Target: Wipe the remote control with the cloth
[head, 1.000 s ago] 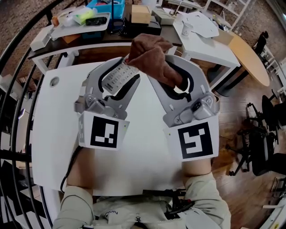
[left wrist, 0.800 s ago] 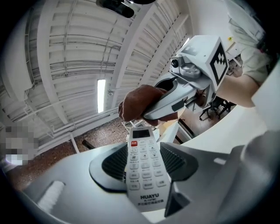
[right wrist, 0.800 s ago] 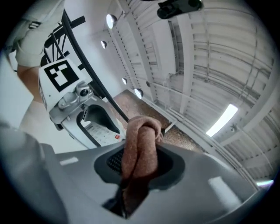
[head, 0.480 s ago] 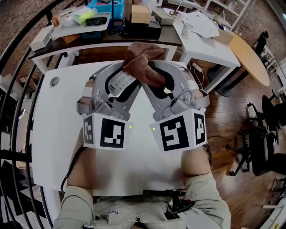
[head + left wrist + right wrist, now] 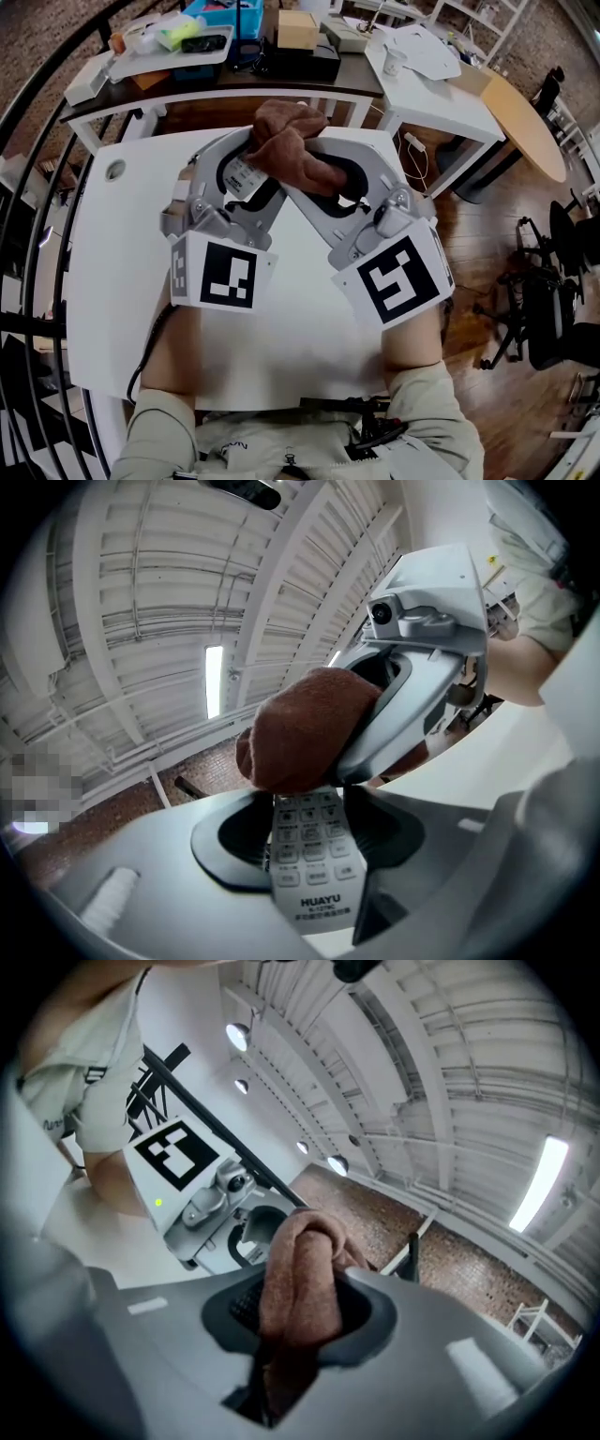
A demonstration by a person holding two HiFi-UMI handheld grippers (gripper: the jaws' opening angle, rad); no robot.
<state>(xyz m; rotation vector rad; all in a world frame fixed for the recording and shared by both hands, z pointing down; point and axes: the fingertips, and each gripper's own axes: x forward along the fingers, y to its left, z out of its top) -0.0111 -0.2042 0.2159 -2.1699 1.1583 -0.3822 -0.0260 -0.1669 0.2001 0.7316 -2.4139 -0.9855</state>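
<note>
Touching fuzzy bunched cloth, flat rectangular remote

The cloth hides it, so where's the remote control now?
Head view, left of centre: the remote control is clamped in the left gripper above the table, the right gripper holding the cloth over its far end.

The remote control bears the brand HUAYU; the smaller print beneath is unreadable.

The bunched brown cloth is covering the far end of the white remote control, whose keypad is facing up.
</note>
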